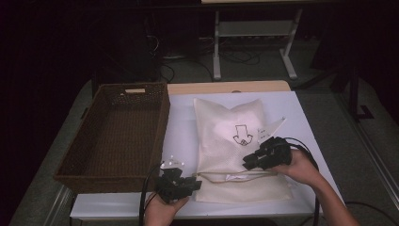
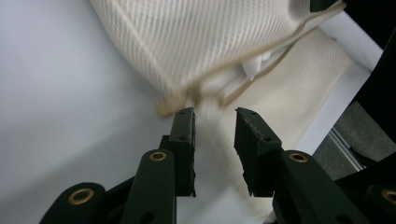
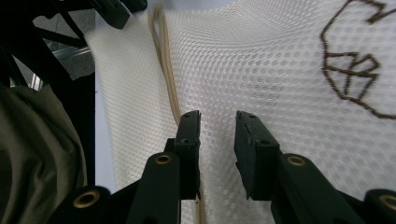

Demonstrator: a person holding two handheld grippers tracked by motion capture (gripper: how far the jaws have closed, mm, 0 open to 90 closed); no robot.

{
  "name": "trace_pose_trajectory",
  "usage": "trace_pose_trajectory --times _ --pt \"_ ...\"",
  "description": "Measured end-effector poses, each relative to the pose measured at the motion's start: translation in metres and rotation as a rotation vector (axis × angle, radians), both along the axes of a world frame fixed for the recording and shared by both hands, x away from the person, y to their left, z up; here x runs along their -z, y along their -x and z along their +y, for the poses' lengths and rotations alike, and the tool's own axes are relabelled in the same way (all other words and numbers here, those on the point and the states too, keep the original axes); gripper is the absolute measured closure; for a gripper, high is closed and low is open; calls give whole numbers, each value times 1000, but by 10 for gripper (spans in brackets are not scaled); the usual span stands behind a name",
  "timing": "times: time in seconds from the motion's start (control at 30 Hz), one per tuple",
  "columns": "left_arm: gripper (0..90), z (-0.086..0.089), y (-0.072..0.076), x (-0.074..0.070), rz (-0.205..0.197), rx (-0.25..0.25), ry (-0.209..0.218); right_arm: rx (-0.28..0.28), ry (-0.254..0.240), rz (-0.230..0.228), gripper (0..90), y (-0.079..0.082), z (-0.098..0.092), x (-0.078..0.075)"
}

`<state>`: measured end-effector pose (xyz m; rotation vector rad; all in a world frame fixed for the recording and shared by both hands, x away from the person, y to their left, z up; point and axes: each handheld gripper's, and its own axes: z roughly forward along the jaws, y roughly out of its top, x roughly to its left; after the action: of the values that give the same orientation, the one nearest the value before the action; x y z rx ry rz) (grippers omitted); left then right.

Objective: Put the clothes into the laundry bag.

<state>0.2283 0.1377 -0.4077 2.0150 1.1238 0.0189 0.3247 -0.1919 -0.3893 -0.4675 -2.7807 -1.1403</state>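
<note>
Blurring bag (image 2: 201,42) edge beyond parted left tongs (image 2: 215,114).

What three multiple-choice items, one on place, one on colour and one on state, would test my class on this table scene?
1. Where does the wicker basket stand relative to the mesh bag?
A. to its left
B. to its right
C. on top of it

2. What colour is the mesh bag?
A. red
B. cream white
C. black

3. How do the jaws of the left gripper stand?
A. clamped on the basket rim
B. apart with a gap between them
C. shut on a pen

Answers: 1 A, the high view shows the basket at the left of the white table. 2 B, the weave is cream in each view. 3 B, the left gripper view shows bare cloth between the jaws.
</note>
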Motion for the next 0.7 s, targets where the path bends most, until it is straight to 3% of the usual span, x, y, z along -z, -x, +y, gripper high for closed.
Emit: trace_pose_trajectory --times 0.23,0.47,0.7 --pt "661 3 -4 -12 -53 -12 -7 29 -18 -17 679 2 -9 -6" --pt "639 -2 -15 -13 -88 -4 -18 79 -29 -28 635 0 -20 -10" --pt "579 -2 -24 -13 -122 -10 -20 138 -46 -47 525 -4 -33 -15"
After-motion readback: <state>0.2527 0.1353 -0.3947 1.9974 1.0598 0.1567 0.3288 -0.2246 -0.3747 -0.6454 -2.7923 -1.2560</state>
